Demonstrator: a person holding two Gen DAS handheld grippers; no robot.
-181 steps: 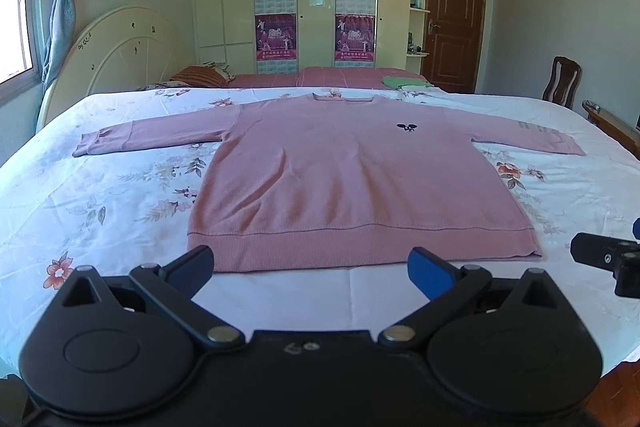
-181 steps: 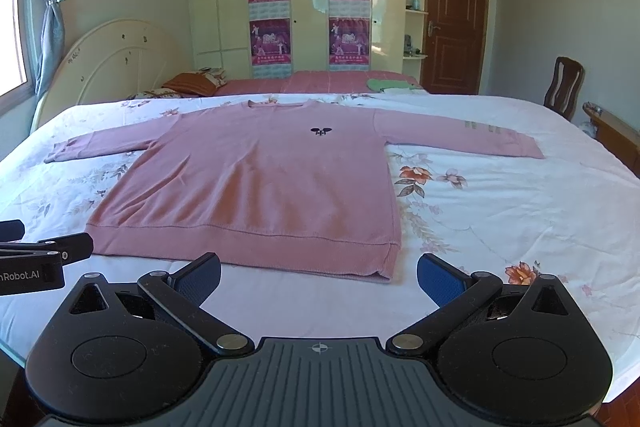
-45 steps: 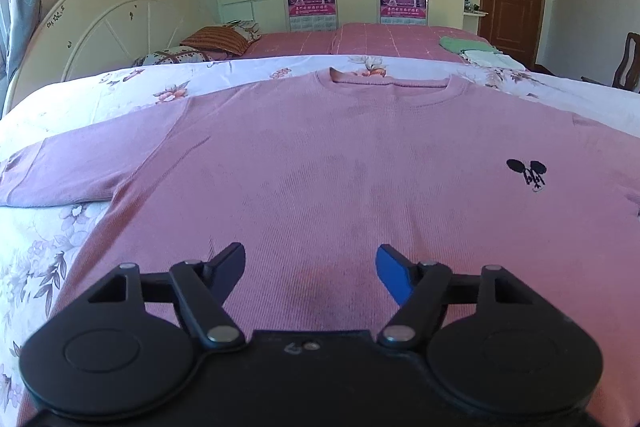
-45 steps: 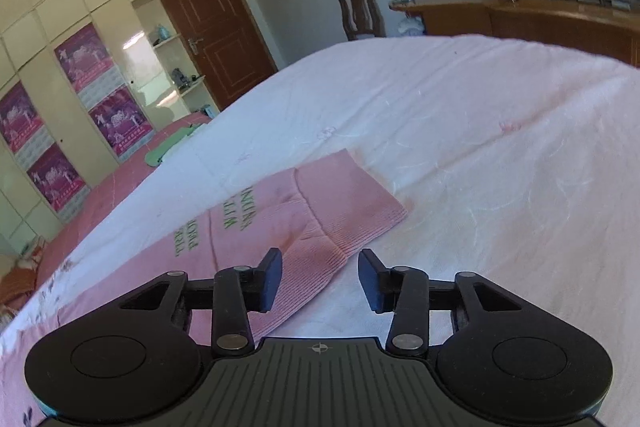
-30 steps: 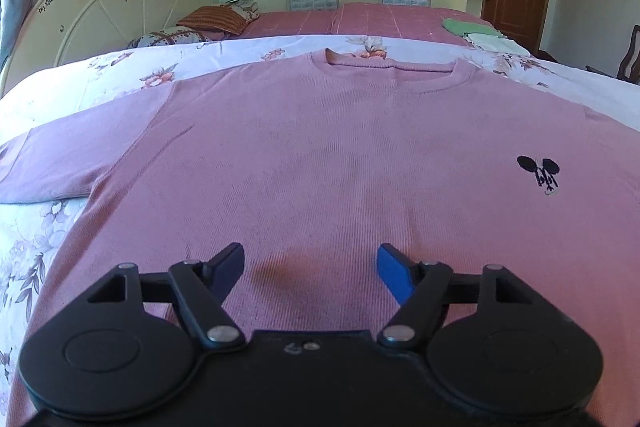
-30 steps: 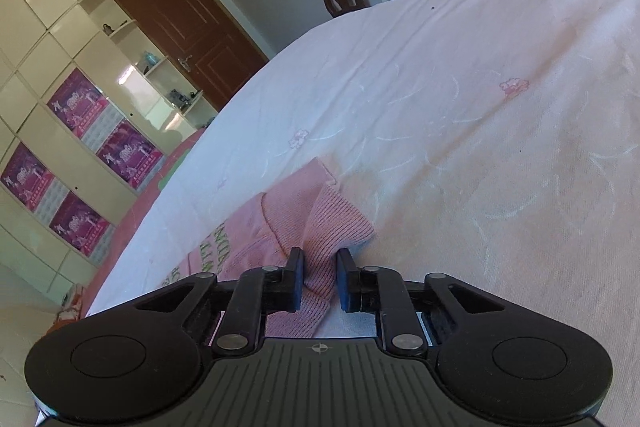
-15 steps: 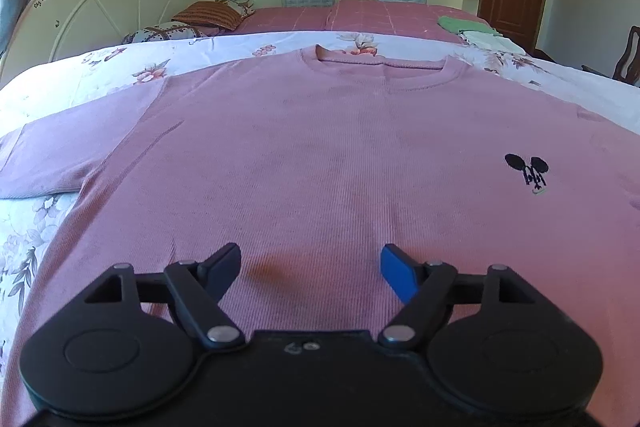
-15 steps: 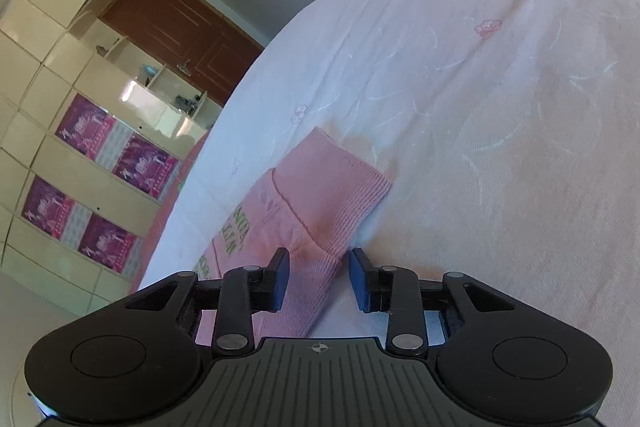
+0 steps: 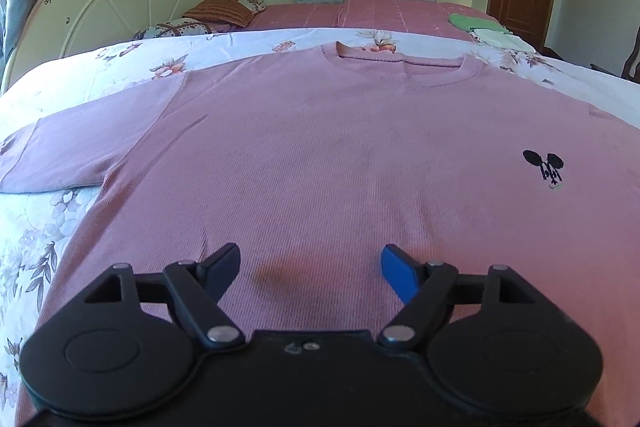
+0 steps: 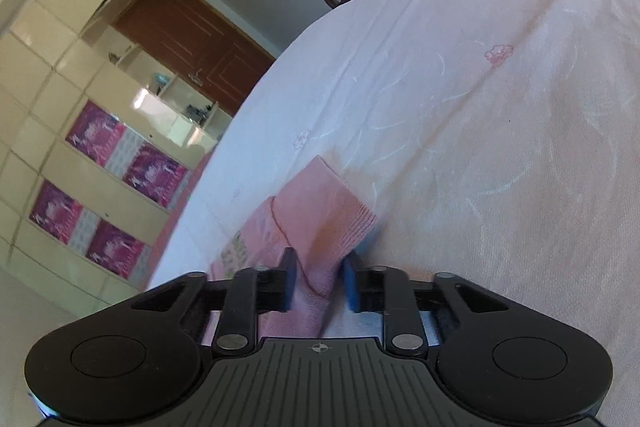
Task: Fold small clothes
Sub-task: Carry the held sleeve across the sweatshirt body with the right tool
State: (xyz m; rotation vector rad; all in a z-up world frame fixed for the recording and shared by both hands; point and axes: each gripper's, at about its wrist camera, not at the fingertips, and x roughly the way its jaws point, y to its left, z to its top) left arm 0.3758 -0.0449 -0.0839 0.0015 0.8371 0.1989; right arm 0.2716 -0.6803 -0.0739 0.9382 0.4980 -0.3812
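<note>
1. Pinching the ribbed cuff (image 10: 340,223) of the pink sweater's sleeve, the right claw (image 10: 318,281) has just been closing, and its two pads now press a raised fold of knit between them. The cuff end sticks out past the tips toward 12 o'clock, and the rest of the sleeve (image 10: 244,247) runs off toward 9 o'clock in the right wrist view, so its long axis lies across the claw's line, not along it.

2. That sleeve is the right hand's alone: the left claw (image 9: 311,267) hovers over the lower middle of the sweater body (image 9: 320,155), jaws well apart and nothing between them, the knit lying flat beneath. By my judgement, any carry of the cuff inward goes toward 9 o'clock in the right wrist view, where the body lies.

3. The sweater is spread front-up on the bed (image 9: 48,227), over a white sheet printed with flowers. In the left wrist view its neckline (image 9: 400,61) sits at 12 o'clock, the other sleeve (image 9: 80,147) stretches out flat toward 9 o'clock, and a small black emblem (image 9: 544,167) marks the chest at 3 o'clock.

4. The fabric is a fine-ribbed pink knit, soft and limp by its look. Green lettering (image 10: 236,251) shows on the sleeve just behind the cuff; it is too blurred to read. Whether the pads hold both layers of the cuff or only the upper one I cannot tell.
</note>
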